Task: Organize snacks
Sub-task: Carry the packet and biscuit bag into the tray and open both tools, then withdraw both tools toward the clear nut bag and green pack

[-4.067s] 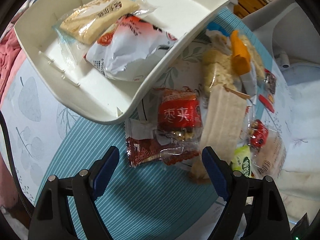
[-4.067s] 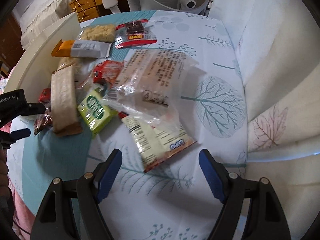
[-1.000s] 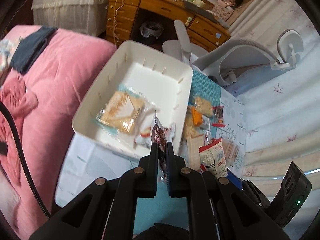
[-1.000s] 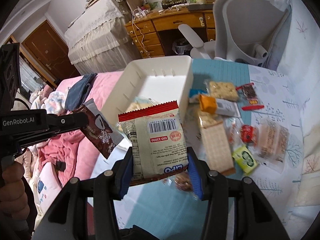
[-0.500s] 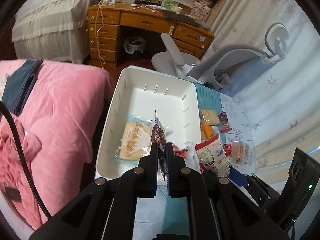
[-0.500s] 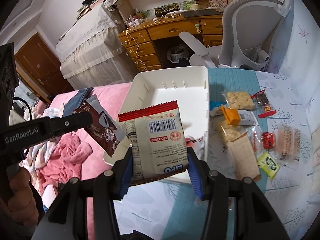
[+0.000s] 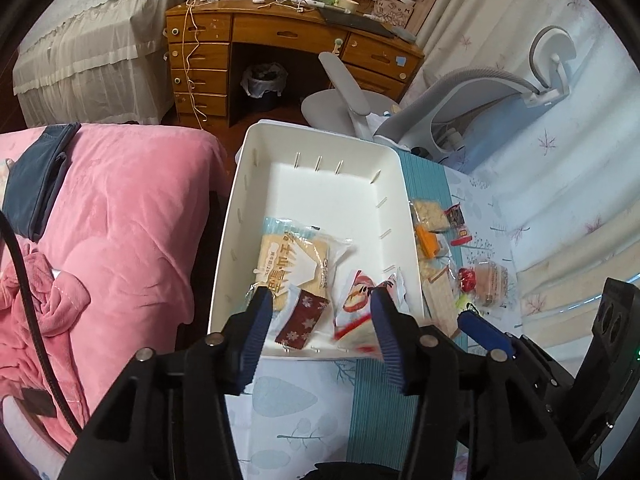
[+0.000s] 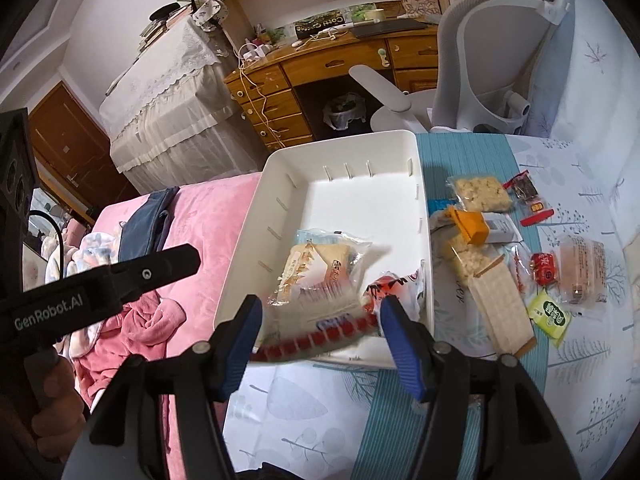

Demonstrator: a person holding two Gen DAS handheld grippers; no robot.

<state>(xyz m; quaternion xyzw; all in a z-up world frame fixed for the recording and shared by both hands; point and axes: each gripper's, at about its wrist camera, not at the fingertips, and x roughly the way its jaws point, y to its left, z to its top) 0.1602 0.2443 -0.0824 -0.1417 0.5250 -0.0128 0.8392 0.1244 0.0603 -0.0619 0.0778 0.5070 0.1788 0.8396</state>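
A table under a blue-and-white leaf-print tablecloth (image 8: 580,200) carries a white bin (image 8: 425,240) (near its edge) and, just beside it, loose snack packets (image 8: 500,312).

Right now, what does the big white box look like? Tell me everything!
The white bin is a long rectangular tray, seemingly smooth plastic, with rounded corners, upright walls and small ribs along its inner sides. It sits flat on the leaf-print tablecloth, open side up, beside the pink bedding. Its far half is bare. Its near half holds a clear cracker pack, a dark red snowflake packet and a red-and-white packet. A blurred red-edged packet is at its near edge.
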